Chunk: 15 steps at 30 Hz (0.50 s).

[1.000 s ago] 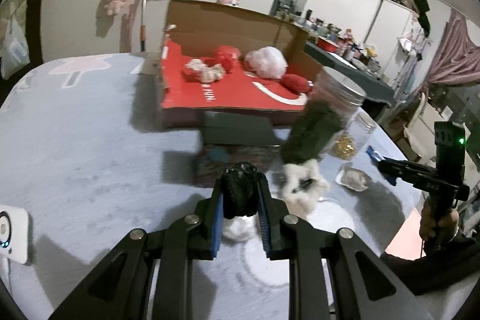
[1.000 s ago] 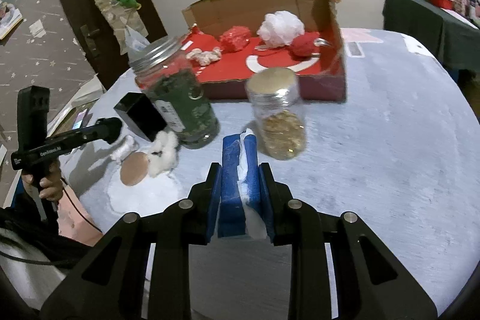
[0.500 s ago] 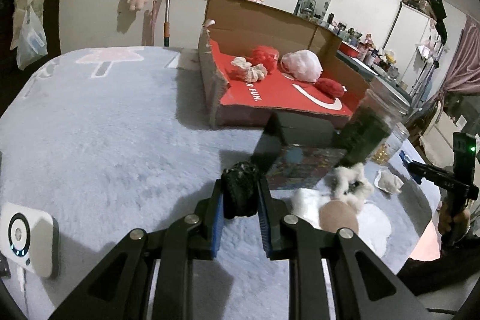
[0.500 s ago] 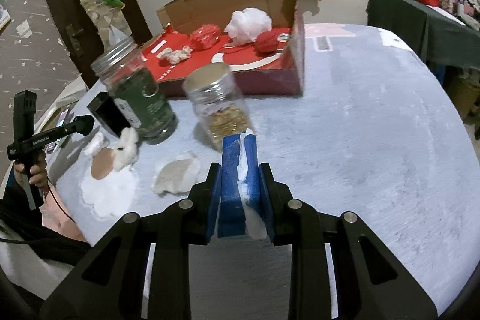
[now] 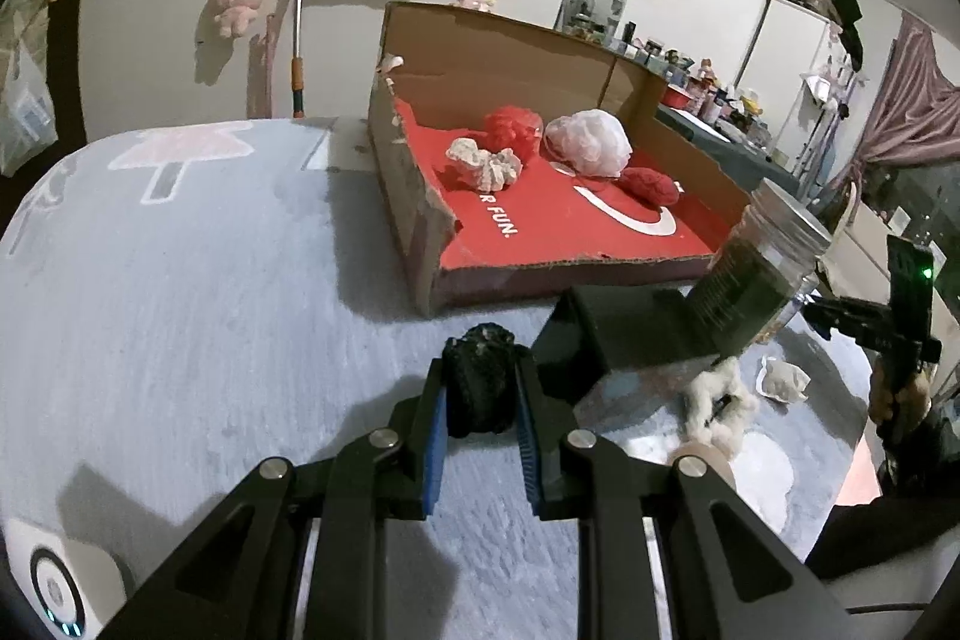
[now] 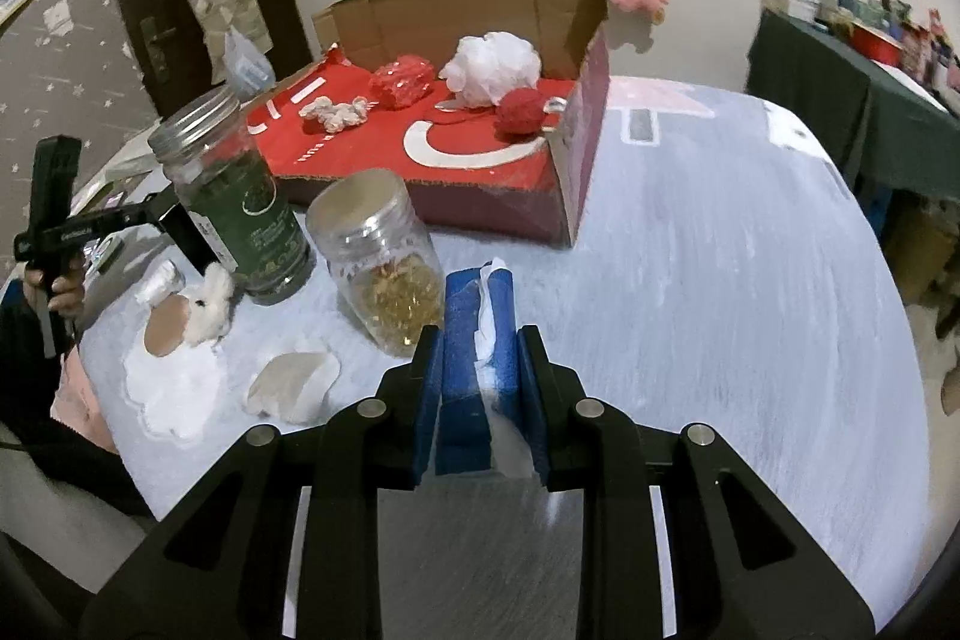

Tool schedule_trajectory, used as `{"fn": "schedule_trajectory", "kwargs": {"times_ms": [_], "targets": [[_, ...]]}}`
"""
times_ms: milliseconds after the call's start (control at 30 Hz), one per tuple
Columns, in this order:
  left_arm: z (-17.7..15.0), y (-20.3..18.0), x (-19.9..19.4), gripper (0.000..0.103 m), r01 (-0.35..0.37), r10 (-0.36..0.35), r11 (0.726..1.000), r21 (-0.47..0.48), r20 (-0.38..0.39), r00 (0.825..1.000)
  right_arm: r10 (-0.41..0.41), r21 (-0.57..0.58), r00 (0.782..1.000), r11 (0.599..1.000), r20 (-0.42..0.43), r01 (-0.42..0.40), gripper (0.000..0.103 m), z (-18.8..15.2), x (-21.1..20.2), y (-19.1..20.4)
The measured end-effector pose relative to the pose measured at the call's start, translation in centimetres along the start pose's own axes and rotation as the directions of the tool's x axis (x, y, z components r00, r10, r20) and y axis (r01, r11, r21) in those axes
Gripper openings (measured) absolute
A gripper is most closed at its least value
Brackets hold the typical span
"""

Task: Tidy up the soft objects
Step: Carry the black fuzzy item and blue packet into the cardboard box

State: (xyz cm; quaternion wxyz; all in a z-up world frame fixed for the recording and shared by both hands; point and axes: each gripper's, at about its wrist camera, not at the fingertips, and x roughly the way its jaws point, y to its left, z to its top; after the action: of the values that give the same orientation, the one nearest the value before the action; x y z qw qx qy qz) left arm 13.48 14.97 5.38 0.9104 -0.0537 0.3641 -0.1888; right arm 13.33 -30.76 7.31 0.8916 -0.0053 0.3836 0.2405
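Soft things already gathered sit in the cardboard box (image 5: 414, 214), whose red floor holds a white puff (image 5: 591, 142), a red mesh ball (image 5: 510, 133), a cream scrap (image 5: 486, 163) and a red pom (image 5: 651, 187). Ahead of our left claw (image 5: 480, 400) the box lies up and a little to the right, its torn near corner the closest part, with bare bench (image 5: 180, 280) between. That claw is clamped on a black fuzzy ball (image 5: 483, 382), pinched between its blue pads. Our right claw (image 6: 480, 358) is closed on a blue sponge with a white tissue (image 6: 480, 340) folded in; from it the box (image 6: 576, 172) stands ahead and slightly left, beyond the clear jar of gold bits (image 6: 384, 268). We judge the left the nearer to the box. Loose on the bench by the green jar (image 6: 240, 208) lie a white fluffy toy (image 6: 210, 307) and a pale pad (image 6: 294, 385).
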Motion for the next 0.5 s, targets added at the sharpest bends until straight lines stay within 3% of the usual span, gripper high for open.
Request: {"fn": "schedule_trajectory", "kwargs": {"times_ms": [500], "targets": [[3.5, -0.2, 0.5, 0.022, 0.042, -0.041, 0.996, 0.084, -0.010, 0.999, 0.026, -0.121, 1.000, 0.992, -0.009, -0.027, 0.024, 3.8, 1.1, -0.2]]}}
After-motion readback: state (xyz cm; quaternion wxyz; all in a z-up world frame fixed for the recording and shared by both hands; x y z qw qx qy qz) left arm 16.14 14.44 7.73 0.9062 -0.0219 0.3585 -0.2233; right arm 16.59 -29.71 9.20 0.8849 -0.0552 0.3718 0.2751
